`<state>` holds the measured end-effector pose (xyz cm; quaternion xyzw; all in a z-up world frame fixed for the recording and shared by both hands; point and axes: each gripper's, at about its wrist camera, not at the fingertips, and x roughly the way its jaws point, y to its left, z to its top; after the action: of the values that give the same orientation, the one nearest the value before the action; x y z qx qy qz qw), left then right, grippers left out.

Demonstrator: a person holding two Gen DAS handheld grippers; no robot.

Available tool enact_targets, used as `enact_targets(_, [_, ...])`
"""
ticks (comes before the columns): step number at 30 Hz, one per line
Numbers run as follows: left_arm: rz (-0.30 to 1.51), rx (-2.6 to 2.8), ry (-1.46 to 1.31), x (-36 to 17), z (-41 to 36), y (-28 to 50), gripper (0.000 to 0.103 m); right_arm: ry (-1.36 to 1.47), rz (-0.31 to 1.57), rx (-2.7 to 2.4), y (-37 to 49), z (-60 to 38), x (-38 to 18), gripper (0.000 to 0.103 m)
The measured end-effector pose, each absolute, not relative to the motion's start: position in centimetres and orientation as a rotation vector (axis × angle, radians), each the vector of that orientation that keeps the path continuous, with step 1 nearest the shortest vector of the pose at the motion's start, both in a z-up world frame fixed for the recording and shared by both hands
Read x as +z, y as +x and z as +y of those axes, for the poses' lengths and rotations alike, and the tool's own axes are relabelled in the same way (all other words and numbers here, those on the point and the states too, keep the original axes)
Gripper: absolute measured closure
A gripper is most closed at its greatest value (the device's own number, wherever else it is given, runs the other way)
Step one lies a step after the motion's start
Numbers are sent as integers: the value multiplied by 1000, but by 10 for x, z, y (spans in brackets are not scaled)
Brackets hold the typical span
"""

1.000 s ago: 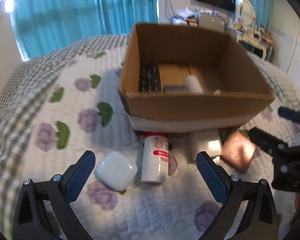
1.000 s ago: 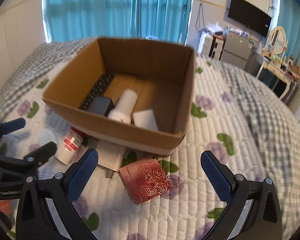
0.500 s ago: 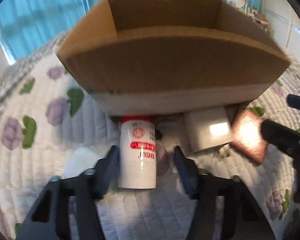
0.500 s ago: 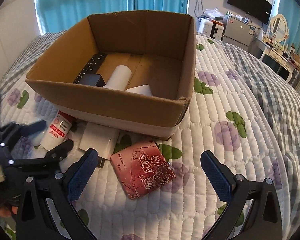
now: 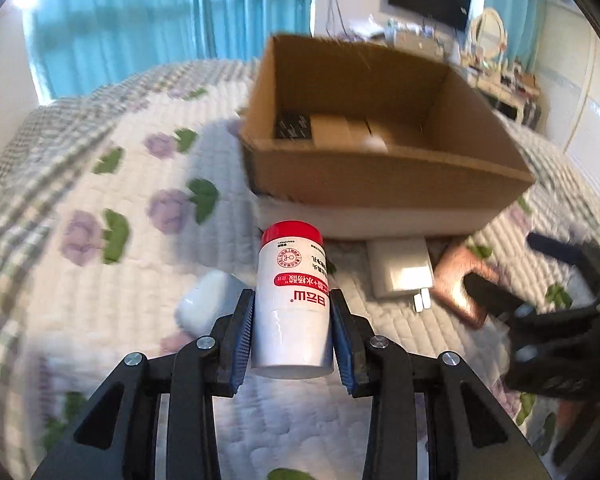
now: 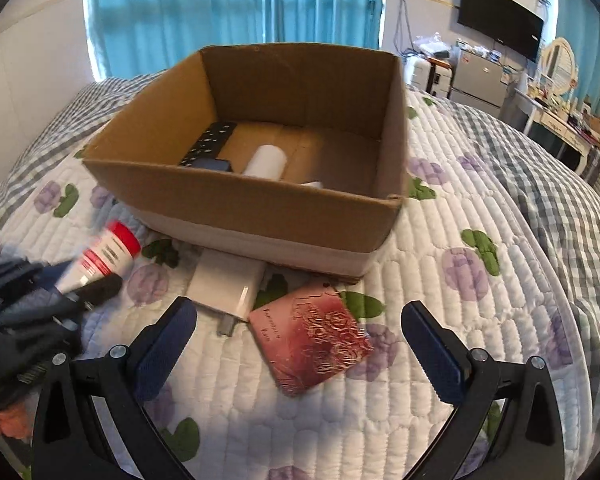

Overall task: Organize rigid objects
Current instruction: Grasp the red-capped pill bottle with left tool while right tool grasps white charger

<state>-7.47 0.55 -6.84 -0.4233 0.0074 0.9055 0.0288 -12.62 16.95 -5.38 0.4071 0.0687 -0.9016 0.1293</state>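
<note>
White bottle (image 5: 293, 300), red cap: pinched between left claw (image 5: 292, 336) pads, cap toward 12 o'clock, facing the cardboard box (image 5: 380, 184). Right claw (image 6: 296, 344): spread wide; pink card (image 6: 312, 340) on the bed (image 6: 460, 320) between its fingers.

Cardboard box (image 6: 268, 204) open at top; its right half floor is bare, while a black pad (image 6: 210, 144), white roll (image 6: 266, 160) and small items occupy the left and near side. Against its near wall, a white charger (image 6: 226, 284) and red case (image 6: 312, 344) obstruct the bed (image 6: 480, 320). Quilt right of the case lies free.
</note>
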Motion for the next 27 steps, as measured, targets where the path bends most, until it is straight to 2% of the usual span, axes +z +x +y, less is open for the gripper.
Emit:
enact_targets(7, [-4,2857,-1320,-65,-17,-87,66,1215,259,-2561,-141,134,-72,0])
enact_targets(13, [6,2867,-1348,-71,-22,-99,66,1261,283,-2530,-157,113,-95,8])
enact_targets(15, [9,2870,-1358,-73,-22,-99,66,1274,302,-2523,-161,108,-100,17])
enact_targets(17, [8,2866,-1366,-74,-23,-101,66,1273,324,-2524,-164,104,-104,18])
enact_targets(19, [17,2864,-1373,-76,-22,-101,66,1288,318,-2510,-168,101,-108,24])
enact_targets(22, [21,2866,-1384,-77,-21,-99,66,1288,320,-2519,-168,101,-109,43])
enact_targets(27, [11,2867,-1387,-77,-22,-97,66,1275,310,-2502,-157,104,-104,48])
